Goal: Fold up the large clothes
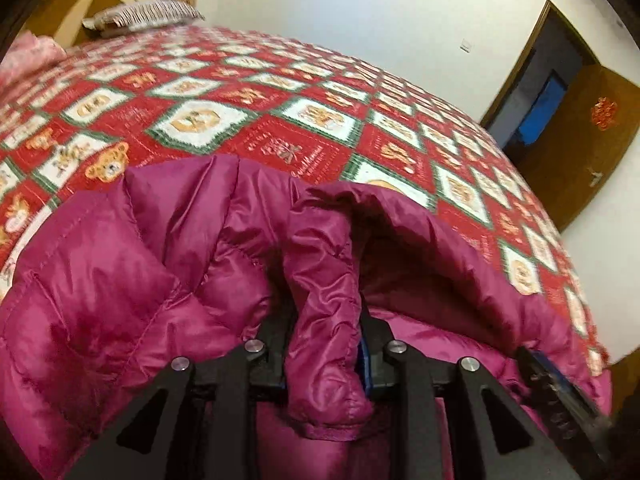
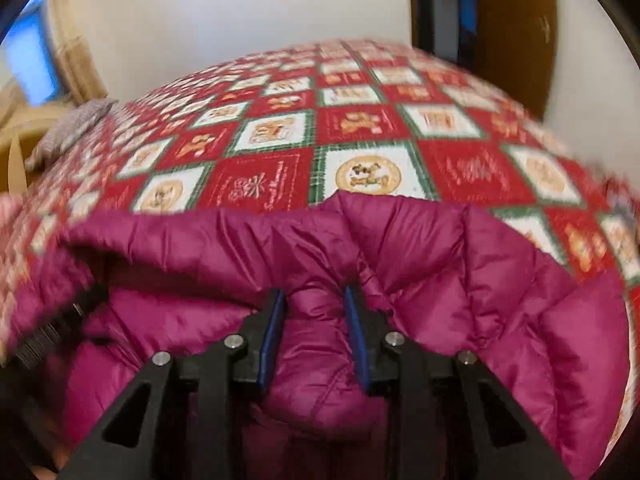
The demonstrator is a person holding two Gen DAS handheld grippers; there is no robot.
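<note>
Both your grippers, left (image 1: pixel 324 332) and right (image 2: pixel 314 316), clamp bunched folds of the magenta jacket (image 2: pixel 460 264) above the bedspread (image 1: pixel 280 120).

Bed cover (image 1: pixel 280 128) in red, white and green squares with teddy bear prints, spread flat. Patterned pillow (image 1: pixel 144 14) at far end beside cream headboard (image 1: pixel 76 4). Pink fabric (image 1: pixel 28 52) bunched at left edge. White wall (image 1: pixel 360 4) behind. Brown wooden door (image 1: pixel 576 144) standing open, red ornament (image 1: pixel 604 112) on it.
</note>
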